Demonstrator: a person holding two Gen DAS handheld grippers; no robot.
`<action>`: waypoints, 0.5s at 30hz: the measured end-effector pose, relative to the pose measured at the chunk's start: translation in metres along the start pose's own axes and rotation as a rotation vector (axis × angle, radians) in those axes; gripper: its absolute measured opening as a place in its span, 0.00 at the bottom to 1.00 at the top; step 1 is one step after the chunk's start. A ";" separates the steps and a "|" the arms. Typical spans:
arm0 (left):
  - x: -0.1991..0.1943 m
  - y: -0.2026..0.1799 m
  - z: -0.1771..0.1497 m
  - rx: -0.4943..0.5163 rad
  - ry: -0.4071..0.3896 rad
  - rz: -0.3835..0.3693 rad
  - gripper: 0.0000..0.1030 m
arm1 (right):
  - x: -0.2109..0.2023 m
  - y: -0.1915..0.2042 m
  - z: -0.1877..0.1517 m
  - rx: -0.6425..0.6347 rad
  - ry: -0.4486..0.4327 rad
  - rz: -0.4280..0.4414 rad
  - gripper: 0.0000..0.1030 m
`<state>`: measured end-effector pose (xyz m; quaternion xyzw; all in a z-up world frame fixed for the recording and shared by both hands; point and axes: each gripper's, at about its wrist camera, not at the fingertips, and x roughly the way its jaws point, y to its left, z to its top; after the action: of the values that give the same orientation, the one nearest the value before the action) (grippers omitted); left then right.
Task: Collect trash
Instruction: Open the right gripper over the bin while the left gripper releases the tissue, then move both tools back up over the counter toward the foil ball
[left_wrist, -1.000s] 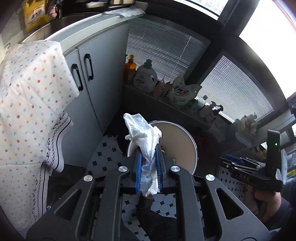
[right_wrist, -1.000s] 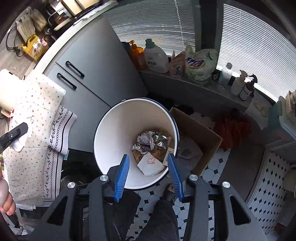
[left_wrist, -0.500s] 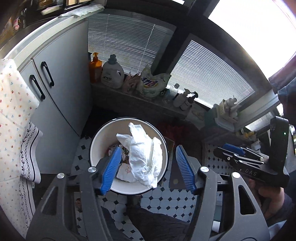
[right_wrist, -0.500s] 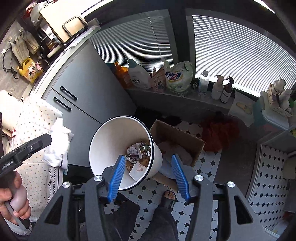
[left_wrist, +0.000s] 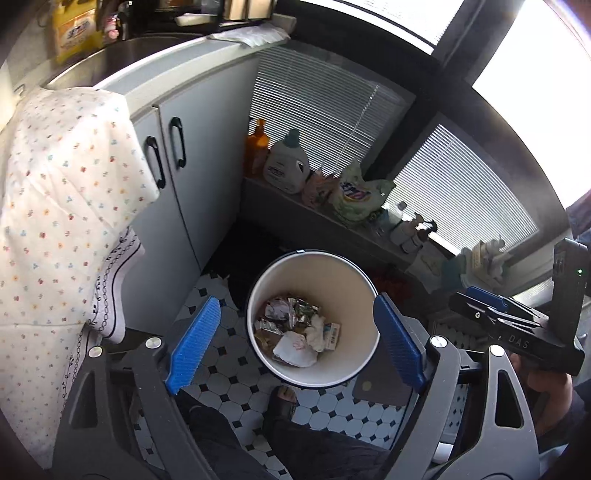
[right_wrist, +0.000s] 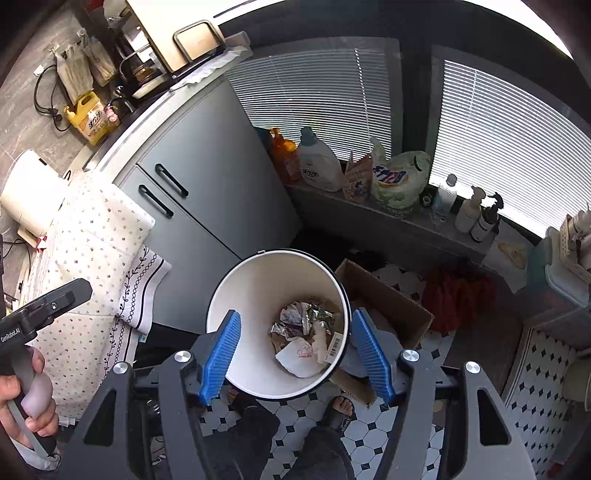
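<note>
Trash (left_wrist: 295, 332) lies at the bottom of the round white bin (left_wrist: 258, 288), directly below and between the left gripper (left_wrist: 295, 347) fingers; those fingers have just been opening and now stand spread wide with nothing between them, consistent with a release over the bin; the right gripper (right_wrist: 295, 354) fingers, likewise just opening, are spread and empty above the same bin; contents appear as crumpled foil, soft white tissue and a flat paper wrapper.
</note>
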<state>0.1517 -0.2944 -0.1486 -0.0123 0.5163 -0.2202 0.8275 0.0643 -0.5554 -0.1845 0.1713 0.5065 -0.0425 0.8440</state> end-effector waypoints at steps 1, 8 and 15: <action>-0.006 0.007 0.001 -0.015 -0.015 0.013 0.85 | 0.001 0.007 0.004 -0.014 -0.002 0.009 0.62; -0.050 0.068 0.002 -0.128 -0.110 0.114 0.90 | 0.007 0.072 0.032 -0.112 -0.023 0.071 0.75; -0.101 0.148 -0.007 -0.263 -0.202 0.212 0.94 | 0.012 0.153 0.055 -0.211 -0.052 0.133 0.89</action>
<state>0.1601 -0.1214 -0.1028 -0.0881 0.4533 -0.0602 0.8849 0.1543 -0.4295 -0.1339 0.1136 0.4735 0.0627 0.8712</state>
